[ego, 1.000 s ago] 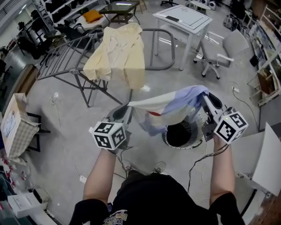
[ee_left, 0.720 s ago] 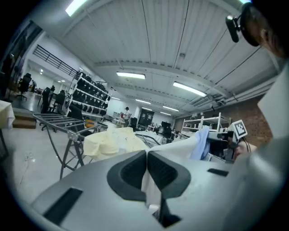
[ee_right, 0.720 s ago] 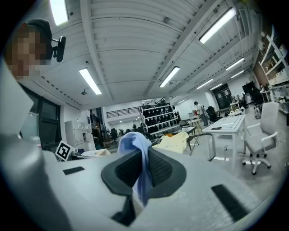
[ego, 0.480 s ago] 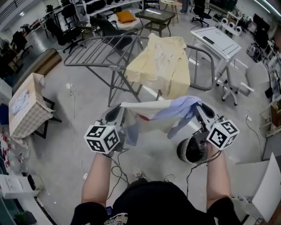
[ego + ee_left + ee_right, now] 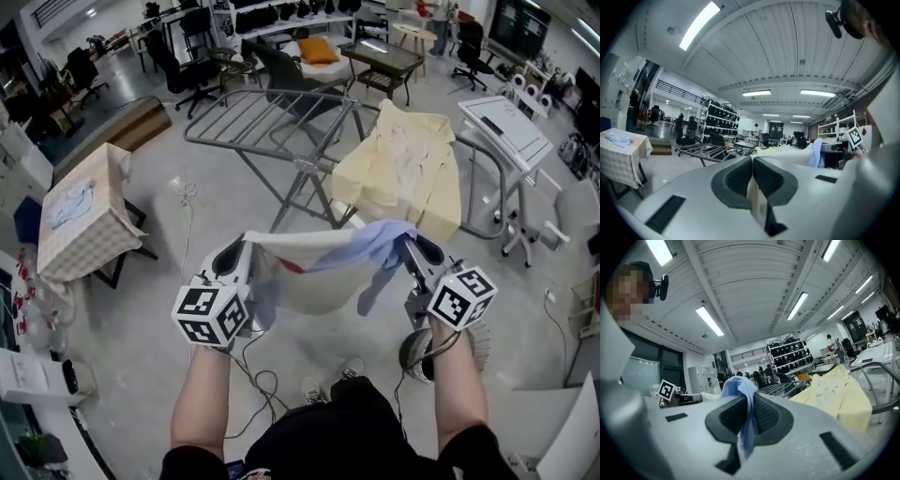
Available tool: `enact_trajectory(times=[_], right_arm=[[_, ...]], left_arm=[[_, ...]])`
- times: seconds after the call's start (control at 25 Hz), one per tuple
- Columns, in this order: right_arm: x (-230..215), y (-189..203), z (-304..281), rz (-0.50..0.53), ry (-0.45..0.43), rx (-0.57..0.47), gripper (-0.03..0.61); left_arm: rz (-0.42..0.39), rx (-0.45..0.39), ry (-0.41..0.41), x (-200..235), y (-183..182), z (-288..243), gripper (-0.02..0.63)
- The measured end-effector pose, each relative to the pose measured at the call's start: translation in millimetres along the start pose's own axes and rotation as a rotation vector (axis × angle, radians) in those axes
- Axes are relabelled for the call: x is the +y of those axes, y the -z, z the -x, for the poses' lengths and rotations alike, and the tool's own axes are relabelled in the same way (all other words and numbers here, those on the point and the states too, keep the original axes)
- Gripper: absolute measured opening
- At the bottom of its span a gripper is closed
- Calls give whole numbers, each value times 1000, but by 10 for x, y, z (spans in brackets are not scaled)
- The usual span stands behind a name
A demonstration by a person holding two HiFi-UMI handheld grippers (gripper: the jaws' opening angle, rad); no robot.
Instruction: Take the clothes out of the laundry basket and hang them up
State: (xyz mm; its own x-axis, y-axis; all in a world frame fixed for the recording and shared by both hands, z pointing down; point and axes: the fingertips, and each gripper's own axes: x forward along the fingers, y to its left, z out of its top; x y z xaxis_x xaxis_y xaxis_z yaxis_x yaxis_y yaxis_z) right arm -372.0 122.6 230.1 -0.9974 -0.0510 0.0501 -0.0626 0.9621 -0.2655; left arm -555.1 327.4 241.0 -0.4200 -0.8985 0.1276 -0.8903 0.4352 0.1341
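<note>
White-and-blue cloth garment (image 5: 323, 272) stretched mid-frame between left gripper (image 5: 244, 251), clamped on white edge, and right gripper (image 5: 410, 248), clamped on blue edge; grey metal drying rack (image 5: 246, 120) upper centre.

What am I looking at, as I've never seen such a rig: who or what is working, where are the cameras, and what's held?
No robot here: a person holds a two-jaw gripper in each hand; the marker cubes belong to them. The overhead picture comes from a head camera looking down; the other two come from cameras on the grippers, looking along their jaws. The left gripper and right gripper are each shut on one white-and-blue garment, stretched between them. Beyond stands a grey drying rack with a yellow shirt draped over it.
</note>
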Motion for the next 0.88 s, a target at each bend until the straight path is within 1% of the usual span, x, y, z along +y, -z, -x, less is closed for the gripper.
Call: enact_trajectory(times=[0.16,0.44,0.64,0.76,0.88], right_arm=[[85,51,-450,-4,-73,27,26],[10,11,-1186,-35,-187,35,26],[-180,-126,-1592,-60,-268,31,26],[-285,-179,-1823,-73,-293,28,26],[-360,-197,-2008,-90,-305,25,26]], left_arm=[[23,-17,-75,363,-49,0,12],[43,-16,-181,887,-188,-267,12],[30,-33,-257,1071,-434,-568,12],[20,-40,-291,1183,-544,-729,12],[21,-45,-308,1295,-611,-883,12]])
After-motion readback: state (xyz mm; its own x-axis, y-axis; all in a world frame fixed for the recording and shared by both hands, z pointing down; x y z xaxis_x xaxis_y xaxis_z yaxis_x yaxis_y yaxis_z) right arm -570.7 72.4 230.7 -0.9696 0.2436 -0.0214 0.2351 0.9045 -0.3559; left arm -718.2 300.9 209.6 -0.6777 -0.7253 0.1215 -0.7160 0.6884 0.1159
